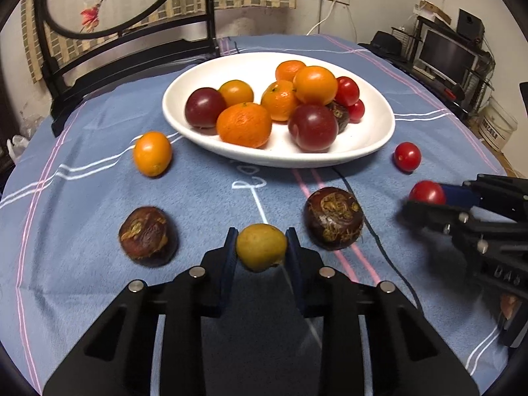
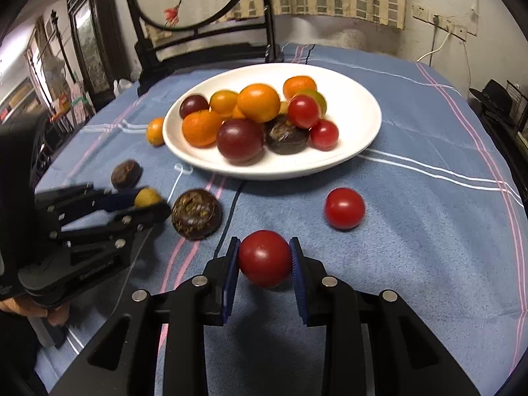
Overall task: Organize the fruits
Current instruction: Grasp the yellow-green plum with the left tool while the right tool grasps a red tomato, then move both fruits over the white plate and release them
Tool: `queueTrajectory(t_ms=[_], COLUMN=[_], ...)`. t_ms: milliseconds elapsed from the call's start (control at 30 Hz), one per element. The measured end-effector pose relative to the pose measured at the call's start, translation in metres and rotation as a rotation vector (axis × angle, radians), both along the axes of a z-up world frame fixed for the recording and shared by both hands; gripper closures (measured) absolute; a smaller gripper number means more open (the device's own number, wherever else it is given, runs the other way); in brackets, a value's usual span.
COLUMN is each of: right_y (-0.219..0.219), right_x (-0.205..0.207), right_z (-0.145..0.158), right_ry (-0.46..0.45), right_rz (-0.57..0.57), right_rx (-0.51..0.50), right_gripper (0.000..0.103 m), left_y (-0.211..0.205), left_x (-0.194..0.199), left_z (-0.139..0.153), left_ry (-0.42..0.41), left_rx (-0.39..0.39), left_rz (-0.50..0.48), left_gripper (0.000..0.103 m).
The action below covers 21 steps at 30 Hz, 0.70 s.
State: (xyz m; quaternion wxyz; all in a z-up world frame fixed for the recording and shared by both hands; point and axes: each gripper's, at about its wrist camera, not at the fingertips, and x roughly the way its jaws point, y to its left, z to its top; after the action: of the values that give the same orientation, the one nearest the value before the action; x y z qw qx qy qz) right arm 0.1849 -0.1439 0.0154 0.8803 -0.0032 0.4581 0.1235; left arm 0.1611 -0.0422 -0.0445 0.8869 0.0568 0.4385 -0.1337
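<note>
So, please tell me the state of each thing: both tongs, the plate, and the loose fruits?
Left tongs: shut on yellow fruit.
Right tongs: shut on red tomato.
Plate: holding fruit.
Loose tomato: on cloth.
Brown fruit: on cloth.

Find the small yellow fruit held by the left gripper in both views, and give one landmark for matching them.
Left wrist view: yellow fruit sits bottom centre, between the left gripper's pads.
Right wrist view: the same fruit is at middle left, at the tip of the left gripper reaching in from the left edge.
Shared landmark: the white plate of fruit beyond it.
</note>
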Motion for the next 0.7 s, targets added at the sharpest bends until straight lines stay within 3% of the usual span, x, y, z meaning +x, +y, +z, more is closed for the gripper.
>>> queueTrajectory(t_ms=[167,333,533,700], right_y=[-0.007,0.001,0.016,0.016], right_x=[-0.003,-0.009,0.014,0.055], right_z=[0.016,0.045,0.068,0.066], right_ry=[-0.057,-0.144,-0.208,-0.2], right_rz=[-0.037,-0.005,0.035,0.021], right_rx=[0.046,0.073,0.026,0.034], right_gripper=[0.073,0.073,0.073,0.073], left_y=[0.015,0.016,0.007,-0.001], left_x=[-0.013,-0.012,0.021,0.062], left_z=[0.025,0.06,0.083,0.082], left_ry=[-0.026,-0.074,-0.093,-0.071], left_rx=[-0.058,-0.103,-0.13,-0.131], left_rz=[0.019,-0.01,0.005,0.039], left_gripper=[0.074,0.075,0.075,0.075])
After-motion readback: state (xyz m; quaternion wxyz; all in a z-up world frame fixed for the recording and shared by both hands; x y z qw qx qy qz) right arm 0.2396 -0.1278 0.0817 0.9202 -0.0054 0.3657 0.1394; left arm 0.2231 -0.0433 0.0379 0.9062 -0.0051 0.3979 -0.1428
